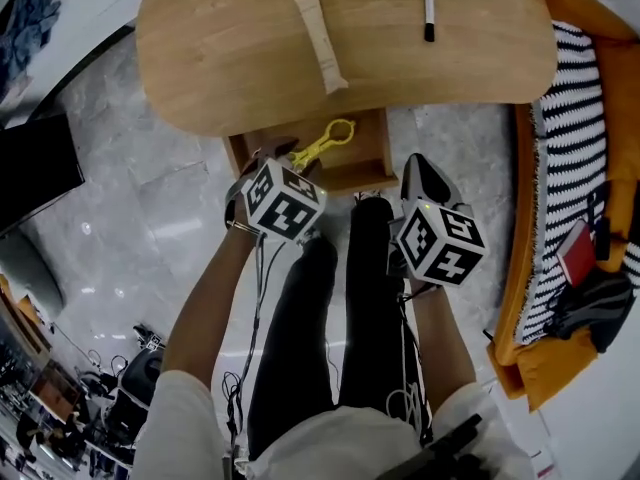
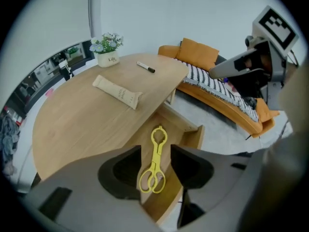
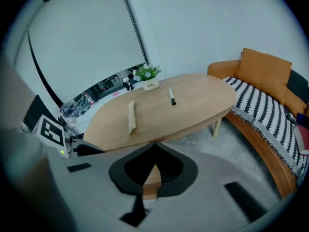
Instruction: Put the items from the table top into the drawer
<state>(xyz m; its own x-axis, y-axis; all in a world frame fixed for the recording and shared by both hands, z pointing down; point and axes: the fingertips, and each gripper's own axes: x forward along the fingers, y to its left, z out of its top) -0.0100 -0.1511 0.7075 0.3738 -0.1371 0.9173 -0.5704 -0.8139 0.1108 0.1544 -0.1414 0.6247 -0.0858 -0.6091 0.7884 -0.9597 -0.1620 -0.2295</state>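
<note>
Now yellow tongs [image 2: 155, 154] lie in the drawer [image 2: 191, 137] below the left hand-held gripper [image 2: 155, 149].

Not much to read here, folks. White flower pot [image 2: 108, 58] at the far edge of the bench [image 2: 72, 124]: one short dark script word on its front, too small for us to make out. Beige sachet [image 2: 117, 92] on the bench: tiny print lines, illegible. Left marker cube [image 1: 283, 200] and right marker cube [image 1: 440, 243]: b/w square codes only, no letters or nos.
</note>
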